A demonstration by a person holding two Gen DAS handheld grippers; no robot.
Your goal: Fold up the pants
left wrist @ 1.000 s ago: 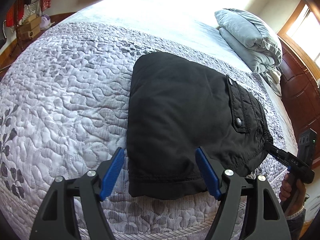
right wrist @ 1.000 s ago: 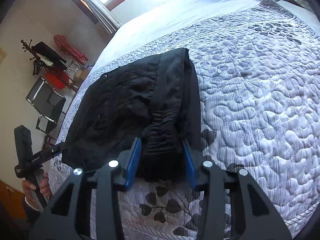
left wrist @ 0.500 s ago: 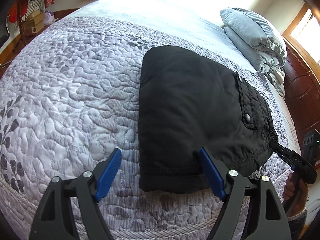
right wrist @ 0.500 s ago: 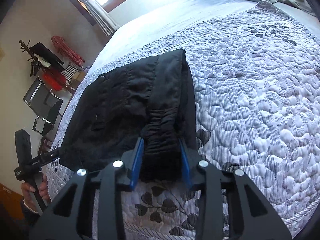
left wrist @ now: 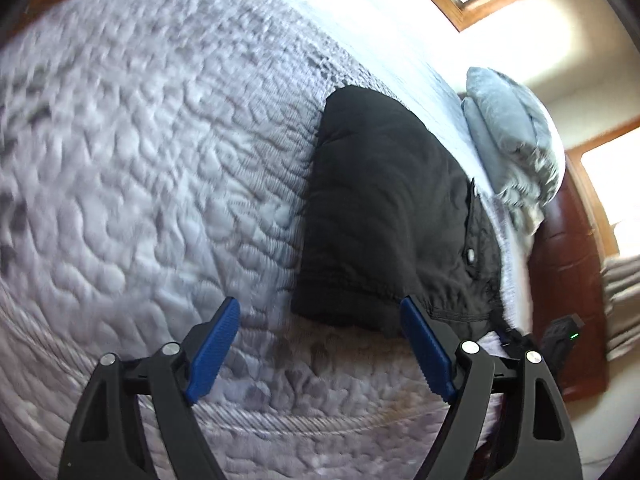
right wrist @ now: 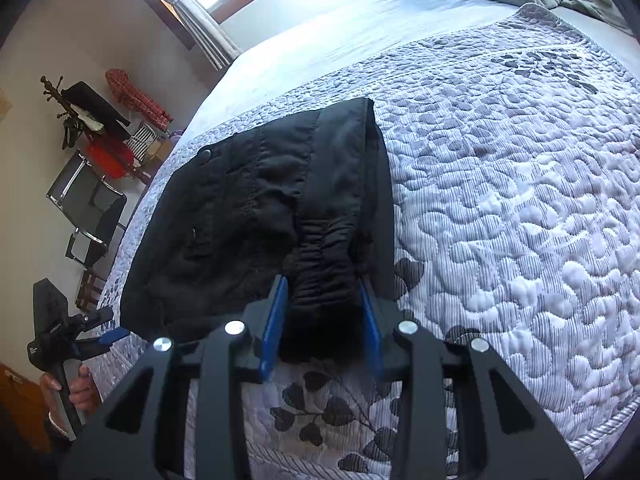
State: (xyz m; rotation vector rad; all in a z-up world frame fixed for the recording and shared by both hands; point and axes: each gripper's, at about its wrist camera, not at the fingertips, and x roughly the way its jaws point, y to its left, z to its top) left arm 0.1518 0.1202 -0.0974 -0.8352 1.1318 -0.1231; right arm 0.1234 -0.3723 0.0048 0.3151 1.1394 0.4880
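Note:
The black pants (left wrist: pixel 380 216) lie folded into a compact rectangle on the quilted grey bedspread (left wrist: pixel 140 160). In the left wrist view my left gripper (left wrist: pixel 320 344) is open and empty, held near the bed's front edge, just off the pants' near corner. In the right wrist view my right gripper (right wrist: pixel 322 320) is shut on the gathered elastic waistband of the pants (right wrist: pixel 280 200) at their near edge. The left gripper also shows in the right wrist view (right wrist: pixel 96 332), open, at the far left.
A folded grey duvet (left wrist: pixel 516 140) sits at the head of the bed by a wooden headboard (left wrist: pixel 568 280). A coat stand, a red crate and black chairs (right wrist: pixel 88 208) stand beside the bed. The quilt (right wrist: pixel 520 200) spreads wide to the right.
My left gripper has drawn back and swung left off the pants, which now sit right of its open fingers. The right gripper has closed tighter on the waistband.

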